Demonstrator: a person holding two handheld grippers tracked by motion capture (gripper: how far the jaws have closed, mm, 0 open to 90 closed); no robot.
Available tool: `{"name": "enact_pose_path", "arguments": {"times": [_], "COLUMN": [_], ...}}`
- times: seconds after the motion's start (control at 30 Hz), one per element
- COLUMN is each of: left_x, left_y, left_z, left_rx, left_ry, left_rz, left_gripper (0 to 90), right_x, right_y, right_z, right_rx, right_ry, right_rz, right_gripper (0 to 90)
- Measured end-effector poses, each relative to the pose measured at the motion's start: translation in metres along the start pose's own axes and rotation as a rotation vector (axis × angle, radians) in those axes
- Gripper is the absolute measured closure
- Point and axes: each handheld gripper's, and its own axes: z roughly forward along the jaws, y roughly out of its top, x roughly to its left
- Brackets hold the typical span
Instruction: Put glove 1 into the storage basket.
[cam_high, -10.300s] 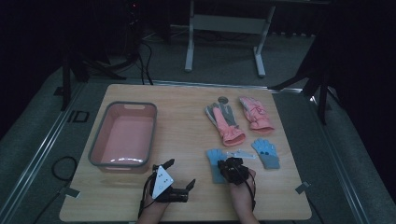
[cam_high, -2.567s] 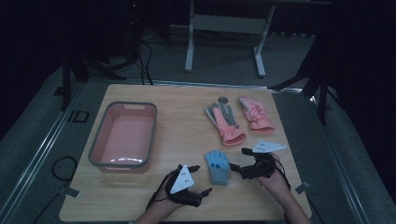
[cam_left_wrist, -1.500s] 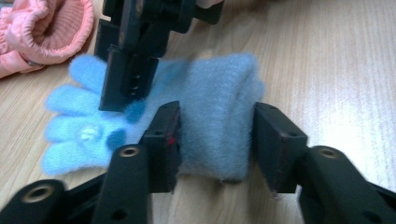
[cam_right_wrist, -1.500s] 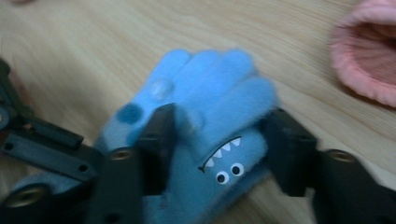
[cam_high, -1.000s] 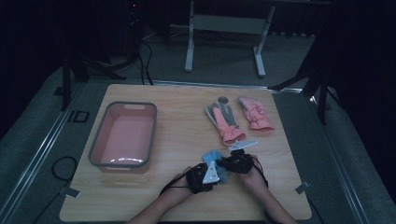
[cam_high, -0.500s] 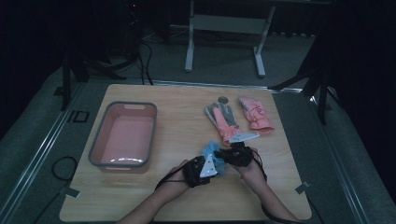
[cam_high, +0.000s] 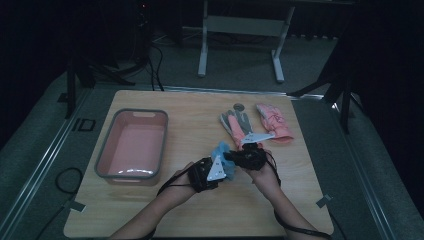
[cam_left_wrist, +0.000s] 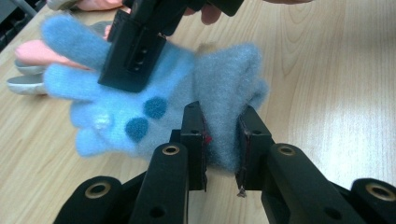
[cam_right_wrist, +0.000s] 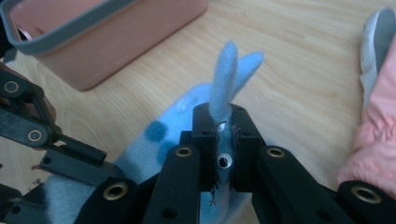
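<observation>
A: Item 1, the blue glove (cam_left_wrist: 154, 100): it is held between both tools above the table (cam_high: 200, 210), near the front edge, right of the tub (cam_high: 131, 145); it carries 2 dark blue dots on the palm side; the left gripper view shows its fingers spread toward the upper left and its cuff end folded over.

B: Grip on it?

A: Left gripper (cam_left_wrist: 220, 140): jaws set narrow, pads pressed on the folded cuff, with fabric bulging between them; right gripper (cam_right_wrist: 224, 140): jaws nearly together, pinching a thin part of the glove's finger end, with 2 blue finger tips standing up above the pads; in the high view the 2 grippers sit close together, the left gripper (cam_high: 212, 170) on the near side, the right gripper (cam_high: 239, 156) just behind, the glove bridging them.

B: Is the glove resting on the table?

A: In the gripper views it appears raised off the wood; whether any part touches, I cannot tell.

B: Surroundings?

A: Tub: pink inside, grey rim, on the left half of the table, well apart from the glove; 2 more gloves lie flat beyond the grippers: a pink and grey glove (cam_high: 235, 125) and a pink glove (cam_high: 274, 122) to its right; a small round disc (cam_high: 238, 106) lies just behind the pink and grey glove.
</observation>
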Motion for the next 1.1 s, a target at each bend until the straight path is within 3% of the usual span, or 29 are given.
{"name": "enact_pose_path", "arguments": {"times": [0.67, 1.1], "left_x": [0.029, 0.049], "left_y": [-0.002, -0.017], "left_z": [-0.045, -0.083], "left_rx": [0.011, 0.030], "left_ry": [0.086, 0.127], "left_rz": [-0.010, -0.036], "left_gripper": [76.9, 76.9], "right_x": [0.022, 0.045], "right_y": [0.055, 0.093], "right_z": [0.009, 0.031], "right_rx": [-0.045, -0.049], "right_ry": [0.019, 0.070], "right_rz": [-0.062, -0.095], "right_gripper": [83.6, 83.5]}}
